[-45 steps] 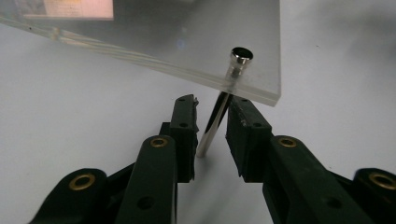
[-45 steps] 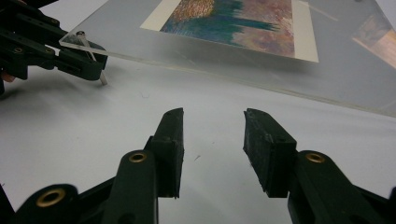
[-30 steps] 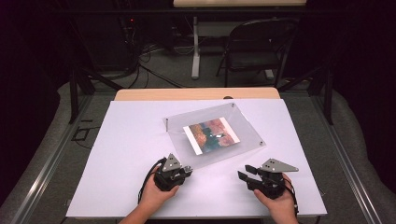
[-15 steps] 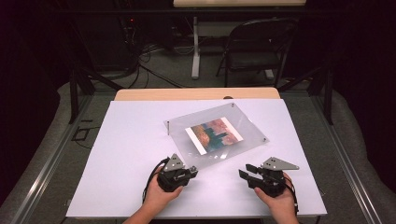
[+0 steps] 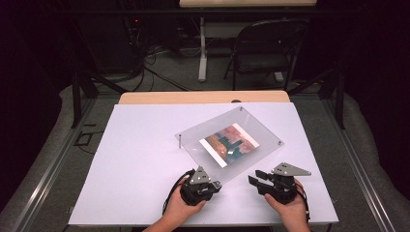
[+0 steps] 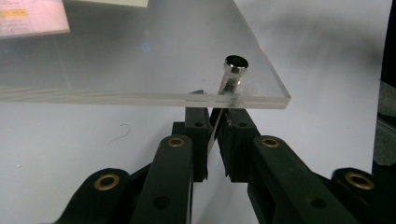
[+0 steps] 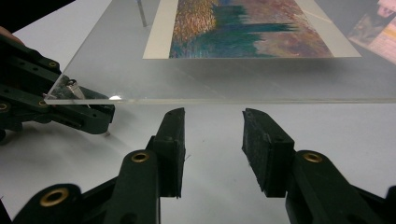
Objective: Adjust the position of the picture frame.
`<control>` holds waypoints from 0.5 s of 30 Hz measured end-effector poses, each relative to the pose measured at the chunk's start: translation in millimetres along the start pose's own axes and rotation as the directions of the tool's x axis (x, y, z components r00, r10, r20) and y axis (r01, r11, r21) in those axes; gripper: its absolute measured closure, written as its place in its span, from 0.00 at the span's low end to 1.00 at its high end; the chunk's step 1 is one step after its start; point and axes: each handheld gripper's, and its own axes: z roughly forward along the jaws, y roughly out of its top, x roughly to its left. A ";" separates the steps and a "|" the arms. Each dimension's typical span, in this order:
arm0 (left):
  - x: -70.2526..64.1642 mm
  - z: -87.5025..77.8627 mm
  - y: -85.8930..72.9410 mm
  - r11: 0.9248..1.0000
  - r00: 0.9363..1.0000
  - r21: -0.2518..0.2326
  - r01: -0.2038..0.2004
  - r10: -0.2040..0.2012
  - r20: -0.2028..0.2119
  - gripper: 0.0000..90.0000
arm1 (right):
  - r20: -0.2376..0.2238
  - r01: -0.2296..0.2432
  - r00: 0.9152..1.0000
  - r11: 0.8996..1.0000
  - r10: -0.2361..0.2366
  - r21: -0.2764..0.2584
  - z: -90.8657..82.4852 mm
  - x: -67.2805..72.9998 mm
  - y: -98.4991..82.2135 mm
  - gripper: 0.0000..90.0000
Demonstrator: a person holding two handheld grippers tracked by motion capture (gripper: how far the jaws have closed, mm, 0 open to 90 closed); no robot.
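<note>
1. High view: the clear acrylic photo frame [image 5: 229,141] lies tilted mid-table [image 5: 135,159], long axis running near-left to far-right; the left gripper [image 5: 205,186] sits at its near corner, the right gripper [image 5: 257,180] just off the near edge.
2. Left gripper view: fingers [image 6: 198,135] pinch the corner's metal standoff post [image 6: 232,74] beneath the panel.
3. Right gripper view: fingers [image 7: 173,140] spread, holding nothing; the frame's edge lies straight ahead, apart.

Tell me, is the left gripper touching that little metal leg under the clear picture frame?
Touching. The left gripper view shows the left gripper with its jaws pinched on the metal standoff leg beneath the acrylic frame.
</note>
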 end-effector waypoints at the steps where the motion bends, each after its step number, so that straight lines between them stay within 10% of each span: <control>1: 0.3 0.0 -0.2 1.000 1.000 -0.001 0.004 -0.004 0.002 0.91 | -0.002 -0.003 1.000 1.000 0.003 -0.002 0.1 -0.2 -0.4 0.65; 15: 11.2 -30.1 -10.2 0.999 1.000 -0.030 0.021 -0.021 -0.012 0.69 | -0.010 -0.022 1.000 1.000 0.022 -0.003 -2.1 -2.5 -1.6 0.64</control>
